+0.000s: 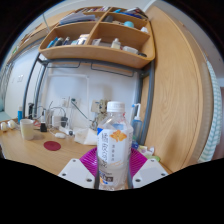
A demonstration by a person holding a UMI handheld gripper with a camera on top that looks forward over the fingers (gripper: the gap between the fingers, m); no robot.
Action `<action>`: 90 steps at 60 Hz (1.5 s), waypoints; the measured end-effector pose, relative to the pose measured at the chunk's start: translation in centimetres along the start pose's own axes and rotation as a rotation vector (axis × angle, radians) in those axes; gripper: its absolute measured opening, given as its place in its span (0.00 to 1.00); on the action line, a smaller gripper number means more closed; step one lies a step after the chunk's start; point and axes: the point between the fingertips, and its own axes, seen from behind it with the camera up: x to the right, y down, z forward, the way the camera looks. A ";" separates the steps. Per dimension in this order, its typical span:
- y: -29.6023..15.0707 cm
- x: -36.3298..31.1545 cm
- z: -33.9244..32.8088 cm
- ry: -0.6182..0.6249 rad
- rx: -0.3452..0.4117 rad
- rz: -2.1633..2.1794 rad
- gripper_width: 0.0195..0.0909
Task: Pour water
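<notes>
While the jaws (113, 172) reach forward over the counter (25, 150), a clear plastic bottle (114, 145) with a white cap stands upright right between them, its lower half sunk between the two fingers. The fingers (82, 171) sit close against the bottle's sides, and the pink pads (88, 158) show just behind its label on either hand; they appear to be clamped on it, though whether a thin gap remains on either side is hard to make out. The bottle's label carries orange and blue print, too small to read. Beyond the bottle, a wooden counter runs back to a white wall, with small cups and pots (25, 128) standing well off toward the left and a dark red round thing (53, 147) lying flat on the counter nearer the fingers. Cables (75, 108) hang along the wall behind. Above, a wooden shelf (100, 50) holds several small items, and a broad wooden panel (180, 90) rises on the right.
</notes>
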 end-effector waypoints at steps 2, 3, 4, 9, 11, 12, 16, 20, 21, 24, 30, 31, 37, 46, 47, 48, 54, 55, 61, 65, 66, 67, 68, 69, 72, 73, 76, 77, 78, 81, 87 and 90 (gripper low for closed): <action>-0.4 -0.7 0.3 -0.014 -0.003 -0.030 0.26; -0.7 -1.2 0.4 -0.022 -0.005 -0.048 0.26; -0.9 -1.6 0.6 -0.030 -0.007 -0.070 0.26; -2.6 -4.7 1.6 -0.063 0.002 -0.210 0.26; -3.3 -6.2 2.2 -0.079 0.007 -0.283 0.26; -3.6 -7.0 2.5 -0.087 0.010 -0.322 0.26; -5.0 -10.4 4.1 -0.116 0.036 -0.480 0.27; -6.2 -13.8 5.4 -0.138 0.062 -0.644 0.27; -6.5 -14.7 5.7 -0.146 0.070 -0.687 0.27; -6.9 -16.9 6.9 -0.163 0.081 -0.821 0.27; -7.8 -20.9 9.0 -0.185 0.121 -1.061 0.26; -7.9 -21.5 9.3 -0.185 0.129 -1.103 0.26; -9.0 -24.3 11.2 -0.173 0.189 -1.339 0.26; -9.5 -27.4 12.4 -0.163 0.244 -1.605 0.26; -9.5 -27.7 12.5 -0.160 0.249 -1.627 0.26; -9.6 -27.9 12.6 -0.157 0.253 -1.649 0.26; -9.8 -29.2 12.8 -0.144 0.281 -1.786 0.26; -10.0 -29.5 12.9 -0.146 0.292 -1.812 0.26; -10.5 -30.8 12.8 -0.116 0.342 -1.951 0.26; -10.8 -31.6 12.8 -0.105 0.364 -2.021 0.26; -11.0 -31.8 12.8 -0.101 0.367 -2.037 0.26; -11.0 -31.9 12.9 -0.096 0.369 -2.049 0.26; -11.1 -32.0 12.9 -0.088 0.371 -2.059 0.26; -11.2 -32.1 12.9 -0.082 0.373 -2.068 0.26; -11.1 -32.4 13.0 -0.077 0.372 -2.092 0.26; -11.1 -32.5 13.0 -0.080 0.372 -2.097 0.26; -11.0 -32.6 13.0 -0.078 0.376 -2.107 0.26; -11.0 -32.7 12.9 -0.079 0.381 -2.110 0.26; -11.0 -32.9 12.9 -0.081 0.386 -2.111 0.26; -10.8 -33.1 12.8 -0.086 0.396 -2.113 0.26; -10.9 -33.3 12.3 -0.099 0.415 -2.072 0.26; -11.3 -33.2 12.1 -0.118 0.418 -1.989 0.26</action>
